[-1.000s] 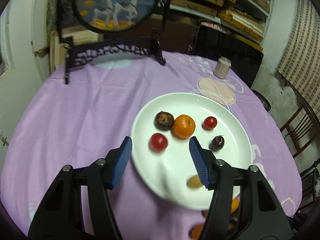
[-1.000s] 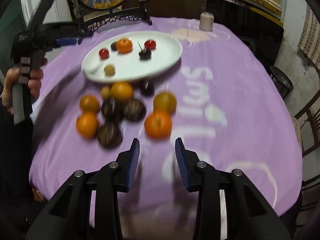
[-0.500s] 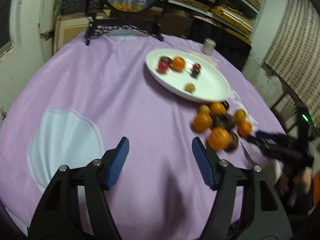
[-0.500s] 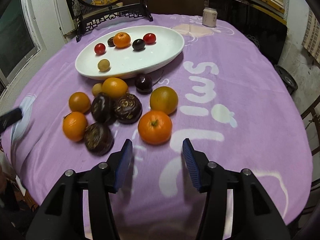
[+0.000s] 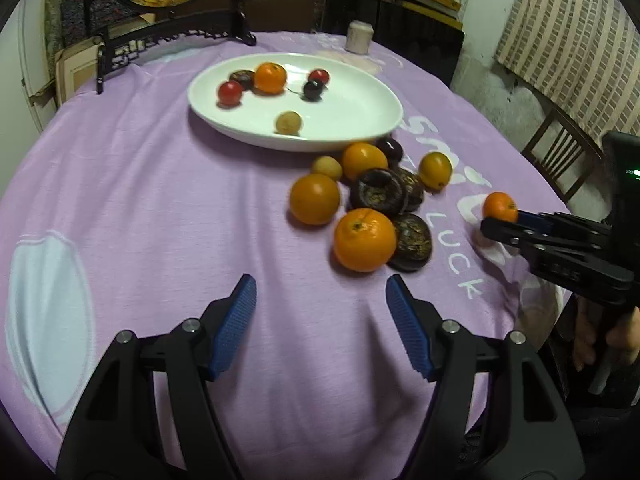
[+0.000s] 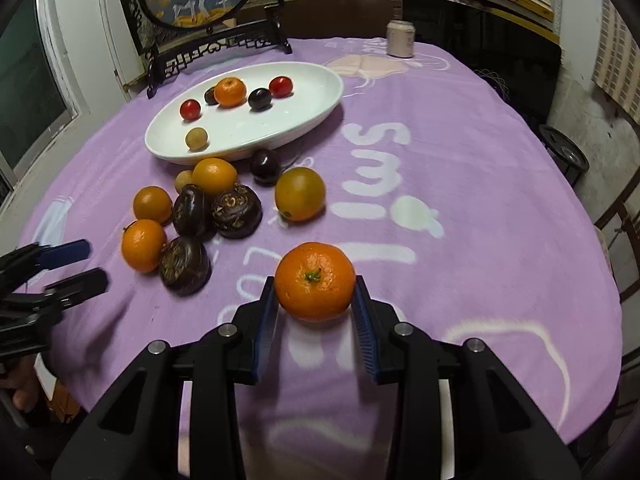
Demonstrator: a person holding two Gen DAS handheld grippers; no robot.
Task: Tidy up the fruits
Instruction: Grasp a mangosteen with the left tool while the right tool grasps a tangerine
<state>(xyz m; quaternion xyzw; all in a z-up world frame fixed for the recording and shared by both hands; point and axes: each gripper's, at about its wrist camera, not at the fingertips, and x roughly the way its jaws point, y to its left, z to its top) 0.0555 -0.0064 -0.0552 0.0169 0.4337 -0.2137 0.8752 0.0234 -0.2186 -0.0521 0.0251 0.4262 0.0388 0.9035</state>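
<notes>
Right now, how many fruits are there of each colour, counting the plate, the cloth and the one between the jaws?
Orange fruits: 6
Red fruits: 2
Tan fruits: 2
Wrinkled dark brown fruits: 4
Smooth dark purple fruits: 2
Total: 16

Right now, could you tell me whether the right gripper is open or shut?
Shut on the tangerine: both pads of the right gripper press its sides.
</notes>
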